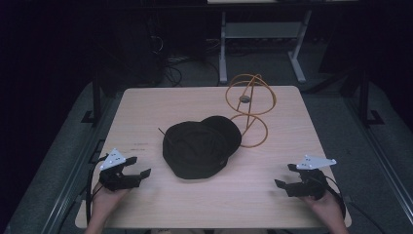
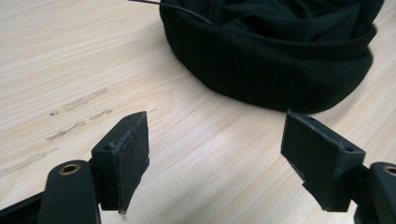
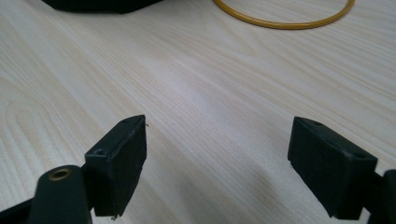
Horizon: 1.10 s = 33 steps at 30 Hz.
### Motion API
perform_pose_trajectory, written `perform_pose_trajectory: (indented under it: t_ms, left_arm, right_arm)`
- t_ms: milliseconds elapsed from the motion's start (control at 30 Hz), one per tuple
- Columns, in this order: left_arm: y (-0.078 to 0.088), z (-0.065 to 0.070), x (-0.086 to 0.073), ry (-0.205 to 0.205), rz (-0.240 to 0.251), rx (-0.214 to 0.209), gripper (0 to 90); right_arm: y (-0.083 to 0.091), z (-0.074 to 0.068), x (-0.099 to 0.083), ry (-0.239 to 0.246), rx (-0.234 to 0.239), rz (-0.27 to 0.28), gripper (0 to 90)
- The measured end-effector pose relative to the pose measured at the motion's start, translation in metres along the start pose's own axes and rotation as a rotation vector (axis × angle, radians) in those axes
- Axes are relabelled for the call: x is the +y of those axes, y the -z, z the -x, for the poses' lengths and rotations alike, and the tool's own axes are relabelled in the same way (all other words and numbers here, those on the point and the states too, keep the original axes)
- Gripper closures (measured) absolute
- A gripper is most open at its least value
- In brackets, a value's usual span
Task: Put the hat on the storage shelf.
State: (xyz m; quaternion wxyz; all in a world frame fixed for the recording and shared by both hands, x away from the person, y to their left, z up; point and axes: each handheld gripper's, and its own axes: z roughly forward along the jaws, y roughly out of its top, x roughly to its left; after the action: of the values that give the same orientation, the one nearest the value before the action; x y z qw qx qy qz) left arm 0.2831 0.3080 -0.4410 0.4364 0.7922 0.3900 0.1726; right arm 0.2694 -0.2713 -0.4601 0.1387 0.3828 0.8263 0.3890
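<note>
At the bottom left of the high view we hold the left gripper (image 1: 139,167) low over the table (image 1: 272,195), its jaws spread wide with nothing between them. At the bottom right sits the right gripper (image 1: 285,175), jaws likewise wide apart and empty. In the left gripper view, bare wood lies between the pads, and the black cap (image 2: 280,51) fills the upper right of the frame, near but not touched. In the high view the cap (image 1: 199,146) rests at the middle of the table, between both grippers and farther back. Just behind it to the right stands a yellow wire stand (image 1: 249,109), its bottom ring beside the cap's brim.
</note>
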Motion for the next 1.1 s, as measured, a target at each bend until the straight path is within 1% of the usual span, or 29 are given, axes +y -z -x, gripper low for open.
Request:
perform_pose_trajectory:
  t_ms: [33, 133, 200, 267, 333, 367, 400, 433, 467, 500, 533, 567, 600, 633, 667, 700, 733, 767, 867, 933, 967, 1000, 1033, 1100]
  left_arm:
    - [0.0, -0.001, 0.0, 0.009, 0.006, -0.009, 23.2]
    - [-0.001, -0.001, 0.0, 0.015, 0.004, -0.015, 23.2]
    - [-0.001, -0.001, 0.0, 0.033, 0.01, -0.03, 23.2]
    - [-0.001, -0.001, 0.0, 0.036, 0.013, -0.029, 23.2]
    - [-0.001, -0.002, -0.002, 0.037, 0.012, -0.029, 23.2]
    - [0.0, -0.003, -0.003, 0.045, 0.014, -0.033, 23.2]
    - [0.001, -0.003, -0.003, 0.053, 0.016, -0.032, 23.2]
    - [0.001, -0.003, -0.003, 0.053, 0.016, -0.032, 23.2]
    - [0.003, -0.004, -0.003, 0.059, 0.018, -0.03, 23.2]
    - [0.003, -0.004, -0.003, 0.059, 0.018, -0.03, 23.2]
    - [0.003, -0.004, -0.004, 0.065, 0.023, -0.03, 23.2]
    - [0.003, -0.005, -0.004, 0.066, 0.022, -0.03, 23.2]
    - [0.003, -0.005, -0.004, 0.066, 0.02, -0.027, 23.2]
    - [0.003, -0.005, -0.004, 0.066, 0.018, -0.027, 23.2]
    - [0.003, -0.006, -0.003, 0.073, 0.025, -0.035, 23.2]
    - [0.003, -0.006, -0.003, 0.073, 0.025, -0.035, 23.2]
    - [0.003, -0.006, -0.003, 0.078, 0.031, -0.039, 23.2]
    - [0.003, -0.006, -0.003, 0.076, 0.031, -0.039, 23.2]
    - [0.003, -0.006, -0.003, 0.075, 0.025, -0.038, 23.2]
    - [0.003, -0.006, -0.003, 0.076, 0.024, -0.039, 23.2]
    - [0.003, -0.006, -0.003, 0.078, 0.023, -0.041, 23.2]
    - [0.003, -0.007, -0.003, 0.079, 0.025, -0.041, 23.2]
    - [0.003, -0.006, -0.004, 0.081, 0.027, -0.041, 23.2]
    - [0.004, -0.007, -0.003, 0.082, 0.029, -0.042, 23.2]
  right_arm:
    - [0.0, 0.0, 0.0, 0.0, 0.002, -0.001, 19.2]
    - [-0.001, 0.0, 0.001, 0.001, 0.007, -0.003, 19.0]
    - [-0.001, 0.0, 0.002, -0.005, 0.014, -0.007, 17.8]
    - [-0.001, -0.001, 0.003, -0.006, 0.022, 0.001, 17.7]
    - [0.001, -0.006, 0.009, 0.01, 0.021, 0.015, 17.7]
    - [0.001, -0.008, 0.012, 0.019, 0.025, 0.02, 17.7]
    - [0.001, -0.009, 0.014, 0.018, 0.029, 0.02, 17.2]
    - [0.001, -0.009, 0.014, 0.018, 0.029, 0.02, 17.2]
    - [-0.001, -0.013, 0.02, 0.018, 0.042, 0.008, 15.6]
    - [-0.001, -0.013, 0.02, 0.018, 0.042, 0.008, 15.6]
    - [-0.003, -0.015, 0.026, 0.035, 0.055, 0.003, 15.7]
    - [-0.003, -0.015, 0.026, 0.035, 0.055, 0.003, 15.7]
    - [-0.005, -0.018, 0.033, 0.049, 0.069, -0.008, 15.6]
    - [-0.005, -0.018, 0.033, 0.049, 0.069, -0.008, 15.6]
    - [-0.008, -0.021, 0.04, 0.06, 0.081, -0.018, 15.7]
    - [-0.008, -0.021, 0.04, 0.06, 0.081, -0.018, 15.7]
    - [-0.008, -0.023, 0.043, 0.072, 0.084, -0.022, 15.8]
    - [-0.01, -0.026, 0.05, 0.098, 0.09, -0.027, 15.7]
    - [-0.014, -0.031, 0.061, 0.1, 0.115, -0.045, 15.5]
    - [-0.015, -0.032, 0.064, 0.103, 0.122, -0.043, 15.5]
    - [-0.016, -0.034, 0.068, 0.112, 0.14, -0.046, 15.5]
    - [-0.019, -0.038, 0.076, 0.127, 0.142, -0.053, 15.5]
    - [-0.019, -0.038, 0.076, 0.127, 0.142, -0.053, 15.5]
    - [-0.022, -0.042, 0.083, 0.144, 0.152, -0.056, 15.4]
